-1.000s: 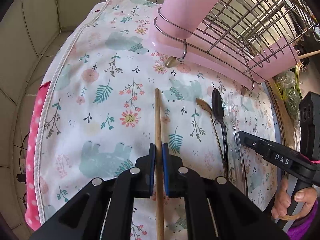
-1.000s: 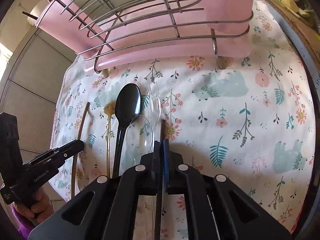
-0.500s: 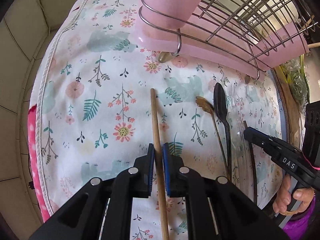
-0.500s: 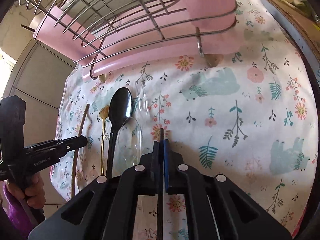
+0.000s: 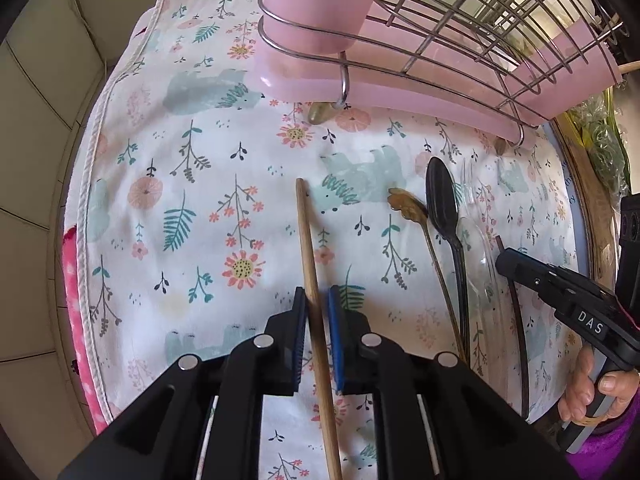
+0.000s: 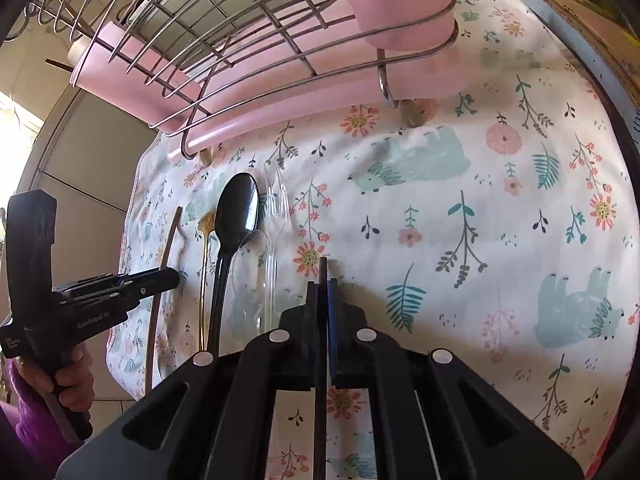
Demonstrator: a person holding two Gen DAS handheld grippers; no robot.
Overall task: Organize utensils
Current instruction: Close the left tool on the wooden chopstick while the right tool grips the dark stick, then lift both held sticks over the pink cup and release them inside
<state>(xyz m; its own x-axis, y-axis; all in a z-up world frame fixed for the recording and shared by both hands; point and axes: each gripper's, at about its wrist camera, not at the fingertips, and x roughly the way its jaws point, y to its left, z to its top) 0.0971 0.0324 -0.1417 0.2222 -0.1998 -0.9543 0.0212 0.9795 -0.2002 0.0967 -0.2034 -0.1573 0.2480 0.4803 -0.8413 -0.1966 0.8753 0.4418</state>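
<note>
A wooden chopstick [image 5: 308,248] lies on the floral cloth between the fingers of my left gripper [image 5: 317,300], which stand slightly apart around it and no longer clamp it. My right gripper [image 6: 323,280] is shut on a dark chopstick [image 6: 321,380]; this chopstick also shows in the left wrist view [image 5: 516,312]. Between the two chopsticks lie a gold spoon [image 5: 424,236], a black spoon [image 5: 444,208] and clear plastic cutlery [image 6: 274,216]. The right gripper shows in the left wrist view [image 5: 508,260], and the left gripper in the right wrist view [image 6: 170,276].
A wire dish rack [image 5: 460,24] on a pink tray [image 5: 400,92] stands at the back, with a pink utensil cup [image 5: 316,4] at its corner. The floral cloth [image 5: 168,160] covers the counter; tiled wall lies to the left.
My left gripper has opened a little around the wooden chopstick and moved towards the rack. My right gripper stays shut on the dark chopstick and has moved closer to the rack.
</note>
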